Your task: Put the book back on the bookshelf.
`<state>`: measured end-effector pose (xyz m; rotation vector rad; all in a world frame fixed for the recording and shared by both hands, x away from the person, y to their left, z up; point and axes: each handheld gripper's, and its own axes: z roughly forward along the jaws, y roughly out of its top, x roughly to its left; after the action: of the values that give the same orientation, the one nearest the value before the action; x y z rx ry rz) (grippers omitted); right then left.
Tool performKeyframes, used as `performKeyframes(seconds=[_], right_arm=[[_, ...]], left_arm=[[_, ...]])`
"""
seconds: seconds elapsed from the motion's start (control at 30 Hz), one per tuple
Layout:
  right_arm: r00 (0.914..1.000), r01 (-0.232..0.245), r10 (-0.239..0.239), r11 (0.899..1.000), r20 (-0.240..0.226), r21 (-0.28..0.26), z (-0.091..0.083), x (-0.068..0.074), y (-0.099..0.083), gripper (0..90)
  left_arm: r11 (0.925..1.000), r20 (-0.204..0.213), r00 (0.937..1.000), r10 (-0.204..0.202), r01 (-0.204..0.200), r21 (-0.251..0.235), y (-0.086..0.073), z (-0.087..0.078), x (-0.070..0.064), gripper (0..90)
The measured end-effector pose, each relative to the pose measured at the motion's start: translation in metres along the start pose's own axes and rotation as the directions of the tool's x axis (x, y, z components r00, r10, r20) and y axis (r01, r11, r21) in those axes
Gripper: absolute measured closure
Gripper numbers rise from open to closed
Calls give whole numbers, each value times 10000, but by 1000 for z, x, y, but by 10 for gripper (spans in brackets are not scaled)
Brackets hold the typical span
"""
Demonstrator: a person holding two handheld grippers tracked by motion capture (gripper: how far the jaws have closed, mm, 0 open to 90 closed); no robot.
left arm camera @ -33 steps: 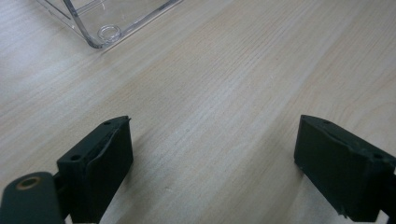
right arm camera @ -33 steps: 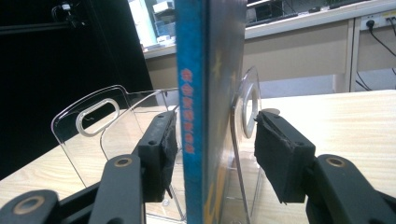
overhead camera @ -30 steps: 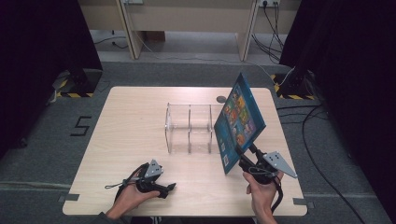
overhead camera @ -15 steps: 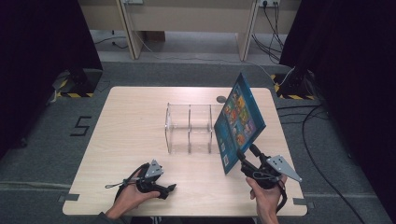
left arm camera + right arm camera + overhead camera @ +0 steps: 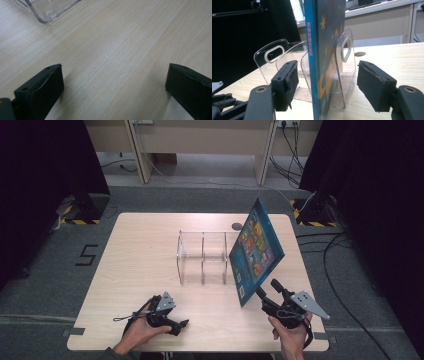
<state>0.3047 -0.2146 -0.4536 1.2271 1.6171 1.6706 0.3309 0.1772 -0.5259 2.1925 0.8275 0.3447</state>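
Observation:
A blue picture book (image 5: 256,250) stands tilted at the right end of a clear plastic rack (image 5: 202,255) on the wooden table (image 5: 140,245). My right gripper (image 5: 267,287) is at the book's near lower corner. In the right gripper view its jaws stand wide apart on either side of the book (image 5: 322,50), with a gap on both sides; the rack's dividers (image 5: 277,57) rise behind. My left gripper (image 5: 180,326) rests near the front edge, open over bare wood (image 5: 112,82), with a corner of the rack (image 5: 47,15) beyond it.
A small dark round disc (image 5: 236,226) lies on the table behind the rack. Bare tabletop stretches left of the rack. Desk legs, dark curtains and floor cables (image 5: 330,250) surround the table.
The right hand has shifted only slightly. The book, the rack and the left gripper stand where they were.

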Motion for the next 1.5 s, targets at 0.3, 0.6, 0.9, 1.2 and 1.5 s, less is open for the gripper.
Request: performKeyframes(seconds=[0.3, 0.6, 0.9, 1.2, 1.5], right_arm=[[9992, 16, -4, 9995, -400, 308, -7, -4, -5, 306], [9976, 207, -147, 9958, -669, 894, -12, -6, -11, 260], [9956, 488, -353, 9862, -870, 1582, -17, -13, -18, 214], [9930, 833, -643, 9762, -995, 2002, -23, -15, -24, 183], [9904, 1230, -1010, 9561, -949, 2661, -28, -18, -29, 169]], left_arm=[[10000, 15, 10000, -27, 27, 25, 0, 0, 0, 0], [10000, 14, 10000, -20, 20, 32, 0, 0, -1, 0], [10000, 20, 10000, 12, -13, 58, 0, 0, -1, 0], [10000, 11, 10000, 13, -13, 68, 0, 0, -1, 0], [10000, 8, 10000, 8, -8, 66, 0, 0, -1, 0]])
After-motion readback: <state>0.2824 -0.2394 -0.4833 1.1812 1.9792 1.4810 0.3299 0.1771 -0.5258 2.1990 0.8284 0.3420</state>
